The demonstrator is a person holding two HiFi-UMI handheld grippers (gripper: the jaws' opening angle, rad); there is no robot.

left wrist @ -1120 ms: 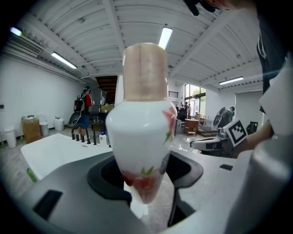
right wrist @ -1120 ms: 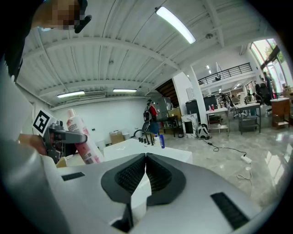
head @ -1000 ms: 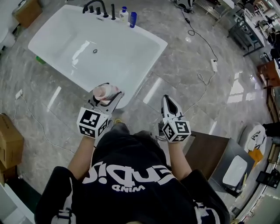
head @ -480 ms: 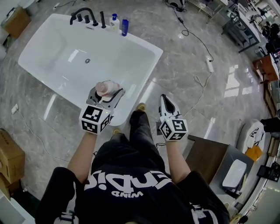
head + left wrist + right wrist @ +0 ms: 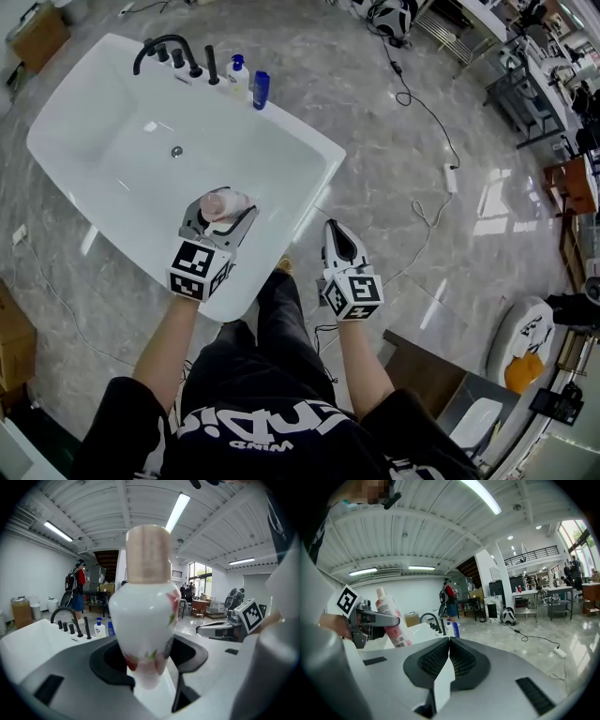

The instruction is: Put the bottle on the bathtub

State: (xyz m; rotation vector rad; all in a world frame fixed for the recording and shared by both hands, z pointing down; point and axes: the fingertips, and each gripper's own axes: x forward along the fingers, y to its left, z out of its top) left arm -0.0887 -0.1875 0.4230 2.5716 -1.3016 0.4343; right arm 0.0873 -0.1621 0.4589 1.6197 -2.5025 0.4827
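**Bottle held up over the tub**

The bottle (image 5: 218, 203) is white with red and green pictures on it and a light pink cap. It stands up straight between the two jaws of the left gripper (image 5: 225, 214), which squeeze it low down on both sides. In the left gripper view the bottle (image 5: 143, 606) fills the middle, and the dark pads of the left gripper (image 5: 150, 667) press on its bottom part. From the head view, the bottle shows over the white inside of the bathtub (image 5: 309, 141), close to the tub's near edge. It does not rest on the rim.

The right gripper (image 5: 336, 239) is out past the tub's near right edge, over the grey floor (image 5: 394, 169). It holds nothing, and in its own view the jaws of the right gripper (image 5: 449, 641) are pressed together.

On the tub's far edge are a black faucet (image 5: 159, 47), a white pump bottle (image 5: 236, 70) and a blue bottle (image 5: 261, 89), side by side. A black cable (image 5: 422, 103) lies on the floor, well apart from the tub
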